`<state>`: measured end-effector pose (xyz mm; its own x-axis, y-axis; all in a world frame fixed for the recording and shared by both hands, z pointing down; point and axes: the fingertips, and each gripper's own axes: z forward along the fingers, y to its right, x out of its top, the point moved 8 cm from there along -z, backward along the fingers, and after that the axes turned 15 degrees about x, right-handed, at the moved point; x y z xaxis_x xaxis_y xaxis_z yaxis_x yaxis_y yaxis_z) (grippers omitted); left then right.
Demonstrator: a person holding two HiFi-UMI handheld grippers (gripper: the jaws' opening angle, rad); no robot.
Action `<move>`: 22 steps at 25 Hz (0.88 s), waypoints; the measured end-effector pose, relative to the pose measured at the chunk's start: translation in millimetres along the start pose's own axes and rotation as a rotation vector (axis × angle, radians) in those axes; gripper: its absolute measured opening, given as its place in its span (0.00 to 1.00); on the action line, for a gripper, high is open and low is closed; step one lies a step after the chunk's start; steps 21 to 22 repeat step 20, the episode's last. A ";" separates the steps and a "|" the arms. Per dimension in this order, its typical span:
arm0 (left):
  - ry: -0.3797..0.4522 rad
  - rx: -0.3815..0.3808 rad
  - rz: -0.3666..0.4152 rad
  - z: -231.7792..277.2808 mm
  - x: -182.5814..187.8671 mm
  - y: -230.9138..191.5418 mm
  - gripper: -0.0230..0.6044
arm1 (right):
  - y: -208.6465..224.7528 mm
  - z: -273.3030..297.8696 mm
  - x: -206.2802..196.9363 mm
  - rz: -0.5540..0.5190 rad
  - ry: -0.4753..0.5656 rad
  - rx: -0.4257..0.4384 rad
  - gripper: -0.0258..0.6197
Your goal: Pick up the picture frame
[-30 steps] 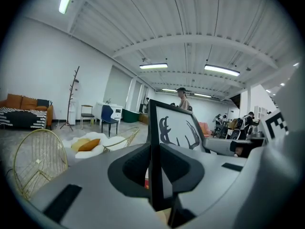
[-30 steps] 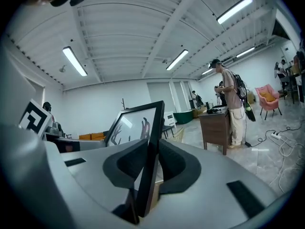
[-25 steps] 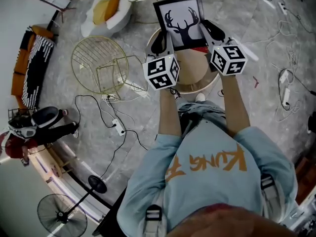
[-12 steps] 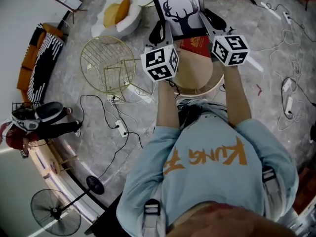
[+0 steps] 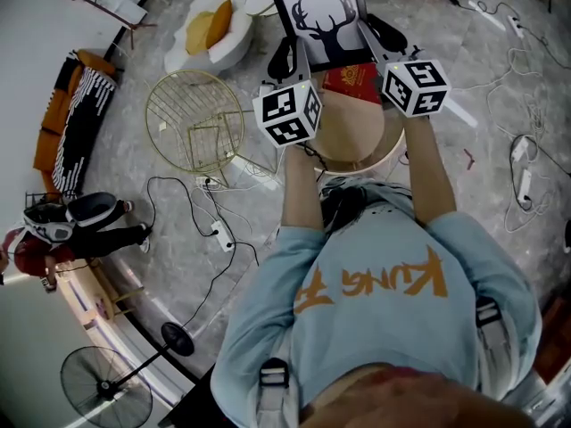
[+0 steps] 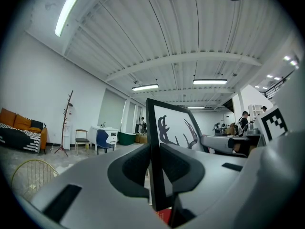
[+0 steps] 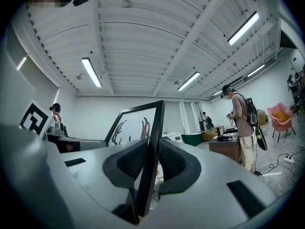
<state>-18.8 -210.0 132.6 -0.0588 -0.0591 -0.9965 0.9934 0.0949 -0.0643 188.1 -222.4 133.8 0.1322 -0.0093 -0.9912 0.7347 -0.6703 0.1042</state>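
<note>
The picture frame (image 5: 326,20) is black-edged with a black deer-head print on white. It is held upright in the air above the round table (image 5: 357,141). My left gripper (image 5: 287,61) is shut on its left edge and my right gripper (image 5: 382,38) is shut on its right edge. In the left gripper view the frame (image 6: 174,128) stands edge-on between the dark pads (image 6: 133,168), which press on both faces. In the right gripper view the frame (image 7: 138,123) is likewise clamped between the pads (image 7: 174,163).
A red book (image 5: 352,83) lies on the round table under the frame. A gold wire side table (image 5: 192,119) and a white chair (image 5: 210,25) stand to the left. Cables and power strips (image 5: 214,230) trail over the floor. A person (image 7: 243,128) stands at the right.
Both grippers have risen with the frame, which now sits higher in the head view. The red book beneath it has come into full view.
</note>
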 end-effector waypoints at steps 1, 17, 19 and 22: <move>0.000 -0.001 0.001 0.7 0.2 0.9 0.16 | 0.7 -0.7 0.1 -0.001 0.000 0.000 0.15; -0.018 -0.013 -0.008 11.3 -0.6 15.7 0.16 | 16.8 -6.9 4.3 0.002 -0.005 -0.003 0.15; -0.018 -0.012 -0.009 13.2 -2.3 15.7 0.16 | 18.3 -5.9 2.7 0.001 -0.005 -0.001 0.15; -0.019 -0.011 -0.009 14.1 -3.1 15.7 0.16 | 19.1 -5.4 1.9 0.001 -0.006 0.000 0.15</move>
